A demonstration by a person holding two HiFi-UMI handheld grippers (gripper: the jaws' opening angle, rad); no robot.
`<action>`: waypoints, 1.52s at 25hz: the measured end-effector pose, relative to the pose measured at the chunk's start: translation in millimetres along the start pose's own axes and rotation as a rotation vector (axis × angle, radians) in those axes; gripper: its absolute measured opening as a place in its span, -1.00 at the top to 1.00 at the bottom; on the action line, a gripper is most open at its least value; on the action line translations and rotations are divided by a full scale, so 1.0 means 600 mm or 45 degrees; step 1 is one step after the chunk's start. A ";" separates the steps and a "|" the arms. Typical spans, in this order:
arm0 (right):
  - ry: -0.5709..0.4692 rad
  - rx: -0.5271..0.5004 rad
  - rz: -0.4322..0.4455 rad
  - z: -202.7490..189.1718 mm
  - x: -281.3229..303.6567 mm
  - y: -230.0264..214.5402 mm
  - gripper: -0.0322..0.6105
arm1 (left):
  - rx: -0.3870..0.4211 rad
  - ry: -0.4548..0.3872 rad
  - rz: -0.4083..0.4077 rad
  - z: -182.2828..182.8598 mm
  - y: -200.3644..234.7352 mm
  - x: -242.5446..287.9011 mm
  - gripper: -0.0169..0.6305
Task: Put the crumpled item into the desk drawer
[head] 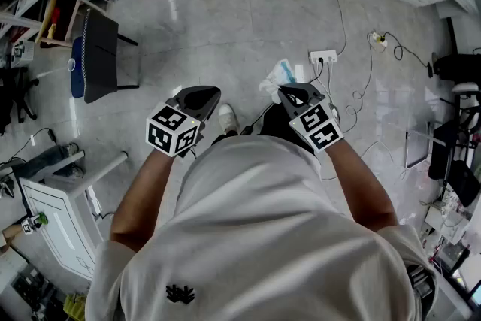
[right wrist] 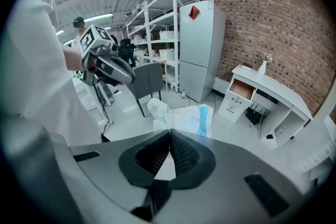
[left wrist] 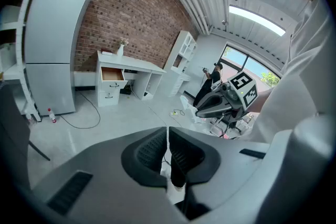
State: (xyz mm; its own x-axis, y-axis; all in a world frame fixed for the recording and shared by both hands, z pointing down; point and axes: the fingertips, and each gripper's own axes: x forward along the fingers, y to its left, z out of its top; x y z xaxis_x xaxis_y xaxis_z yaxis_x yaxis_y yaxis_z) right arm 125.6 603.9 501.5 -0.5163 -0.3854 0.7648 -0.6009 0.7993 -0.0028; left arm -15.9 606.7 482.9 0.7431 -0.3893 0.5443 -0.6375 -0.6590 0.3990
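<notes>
Jaws: right gripper (right wrist: pixel 169 135) pinches the crumpled item (right wrist: pixel 181 115); left gripper (left wrist: pixel 167 134) pressed together, empty.
Held high, likely for carrying to the open drawer (right wrist: pixel 241 89).

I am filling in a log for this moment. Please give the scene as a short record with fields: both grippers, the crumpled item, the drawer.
left gripper: jaws together, nothing between them
right gripper: jaws shut on the crumpled item
crumpled item: white with blue, sticks out past the jaws
desk drawer: pulled open, far across the floor
task state: item not yet in the drawer
</notes>
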 end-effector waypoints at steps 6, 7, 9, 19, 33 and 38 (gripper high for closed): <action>0.026 -0.014 0.015 0.028 0.013 0.020 0.81 | -0.005 -0.035 0.013 0.016 0.032 -0.021 0.85; 0.028 -0.011 0.019 0.030 0.016 0.015 0.81 | -0.005 -0.034 0.007 0.019 0.034 -0.013 0.85; 0.034 -0.006 0.033 0.032 0.025 0.000 0.81 | -0.007 -0.025 -0.004 0.028 0.039 0.006 0.85; 0.018 -0.061 0.130 0.091 0.095 -0.198 0.81 | -0.008 0.017 0.051 0.176 0.110 0.129 0.85; -0.026 -0.053 0.116 0.196 0.195 -0.476 0.81 | 0.018 0.000 0.060 0.400 0.238 0.281 0.85; -0.010 -0.040 0.073 0.252 0.248 -0.552 0.81 | 0.037 -0.013 0.015 0.462 0.329 0.316 0.85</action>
State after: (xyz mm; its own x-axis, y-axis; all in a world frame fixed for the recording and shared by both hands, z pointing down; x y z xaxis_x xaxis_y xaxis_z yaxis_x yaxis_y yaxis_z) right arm 155.5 212.4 519.0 -0.5543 -0.3419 0.7589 -0.5509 0.8342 -0.0265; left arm 55.4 224.4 460.4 0.7379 -0.4036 0.5409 -0.6400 -0.6729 0.3710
